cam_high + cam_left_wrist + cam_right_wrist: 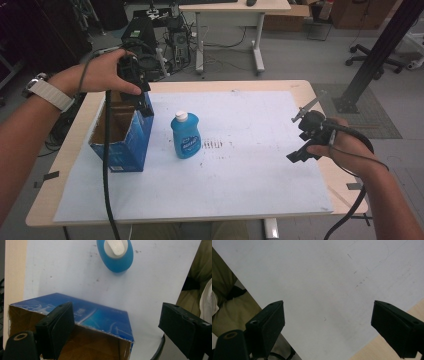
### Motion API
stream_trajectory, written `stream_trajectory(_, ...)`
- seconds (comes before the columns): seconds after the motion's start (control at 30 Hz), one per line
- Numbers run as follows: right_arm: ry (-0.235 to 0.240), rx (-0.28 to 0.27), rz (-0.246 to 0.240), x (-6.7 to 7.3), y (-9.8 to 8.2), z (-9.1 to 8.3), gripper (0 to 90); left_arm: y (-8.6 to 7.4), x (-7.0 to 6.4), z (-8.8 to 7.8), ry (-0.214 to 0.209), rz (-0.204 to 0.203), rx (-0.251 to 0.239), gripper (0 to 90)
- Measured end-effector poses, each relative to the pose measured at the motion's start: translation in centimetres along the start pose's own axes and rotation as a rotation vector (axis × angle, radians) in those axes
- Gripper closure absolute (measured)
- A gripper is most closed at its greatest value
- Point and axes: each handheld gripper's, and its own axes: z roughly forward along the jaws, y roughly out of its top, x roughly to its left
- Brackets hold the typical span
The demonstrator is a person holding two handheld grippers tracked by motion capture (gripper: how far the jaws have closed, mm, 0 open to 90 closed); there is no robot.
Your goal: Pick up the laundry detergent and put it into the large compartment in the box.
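Your left gripper (pixel 142 95), upper left of the high view, hangs wide open and empty over the rim of the open blue cardboard box (pixel 125 137). One jaw sits over the brown inside, the other outside the wall, not pressing. Closing crookedly could crumple that thin, frayed cardboard or tip the box toward the smooth blue plastic bottle (pixel 185 135) at centre. Your right gripper (pixel 306 142), at right, is also wide open, holding nothing.

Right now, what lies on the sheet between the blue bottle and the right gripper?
Nothing solid: in the high view, bare white sheet with small dark marks separates the blue plastic bottle with the white cap from the right gripper.
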Motion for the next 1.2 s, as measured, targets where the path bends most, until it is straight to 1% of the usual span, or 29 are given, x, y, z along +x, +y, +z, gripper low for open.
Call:
stream_trajectory(0.1,-0.001,-0.004,0.001,0.0,-0.1,-0.1,12.1,0.1,-0.1,-0.2,0.001,-0.001,0.004,11.8)
stream_trajectory(0.23,0.0,-0.006,-0.001,0.0,-0.2,0.0,12.1,0.3,-0.3,-0.3,0.005,-0.025,-0.005,10.2)
stream_trajectory(0.27,0.0,-0.006,-0.001,0.0,-0.2,0.0,12.1,0.3,-0.3,-0.3,0.005,-0.025,-0.005,10.2)
stream_trajectory(0.3,0.001,-0.004,-0.001,0.0,-0.2,0.1,12.1,0.4,-0.3,-0.4,0.006,-0.035,-0.001,10.2)
stream_trajectory(0.33,0.002,-0.003,-0.004,-0.1,-0.2,0.3,12.1,0.4,-0.3,-0.5,0.001,-0.059,0.0,10.2)
stream_trajectory(0.37,0.003,-0.002,-0.004,-0.1,-0.1,0.3,12.1,0.4,-0.4,-0.5,0.004,-0.071,-0.003,10.2)
stream_trajectory(0.43,0.002,-0.001,-0.005,-0.1,-0.1,0.4,12.1,0.5,-0.4,-0.7,0.004,-0.079,-0.005,9.8)
stream_trajectory(0.47,0.003,-0.002,-0.007,0.0,-0.1,0.4,12.1,0.5,-0.4,-0.9,0.002,-0.099,-0.007,9.6)
stream_trajectory(0.5,0.003,-0.002,-0.007,0.0,-0.1,0.4,12.1,0.5,-0.4,-0.9,0.002,-0.099,-0.007,9.5)
stream_trajectory(0.53,0.004,0.0,-0.009,0.0,-0.1,0.5,12.1,0.5,-0.4,-1.1,-0.001,-0.122,-0.007,9.5)
stream_trajectory(0.6,0.004,0.0,-0.01,0.0,-0.1,0.5,12.1,0.5,-0.4,-1.2,0.004,-0.124,-0.011,9.5)
stream_trajectory(0.7,0.004,-0.001,-0.012,0.1,0.0,0.5,12.2,0.7,-0.6,-1.5,0.012,-0.154,-0.013,9.3)
stream_trajectory(0.73,0.004,-0.001,-0.012,0.1,0.0,0.5,12.2,0.7,-0.6,-1.5,0.012,-0.154,-0.013,9.3)
stream_trajectory(0.83,0.005,0.0,-0.015,0.1,0.0,0.5,12.2,0.9,-0.7,-1.9,0.024,-0.185,-0.011,9.2)
stream_trajectory(0.87,0.005,0.0,-0.015,0.1,0.0,0.5,12.2,0.9,-0.7,-1.9,0.024,-0.185,-0.011,9.0)
stream_trajectory(0.9,0.006,0.0,-0.015,0.1,0.0,0.5,12.3,1.0,-0.7,-2.0,0.03,-0.195,-0.008,9.0)
stream_trajectory(0.97,0.007,-0.001,-0.021,0.1,0.0,0.5,12.3,1.2,-0.8,-2.2,0.028,-0.217,-0.006,8.4)
stream_trajectory(1.03,0.006,-0.002,-0.022,0.1,0.0,0.5,12.4,1.3,-0.8,-2.3,0.025,-0.223,-0.007,8.5)
stream_trajectory(1.07,0.006,-0.002,-0.022,0.1,-0.1,0.5,12.4,1.5,-0.9,-2.4,0.023,-0.239,-0.009,8.5)
stream_trajectory(1.1,0.006,-0.002,-0.022,0.1,-0.1,0.5,12.4,1.5,-0.9,-2.4,0.023,-0.239,-0.009,8.5)
stream_trajectory(1.2,0.008,-0.002,-0.023,0.2,-0.1,0.6,12.4,1.9,-0.9,-2.4,0.026,-0.256,-0.003,8.5)
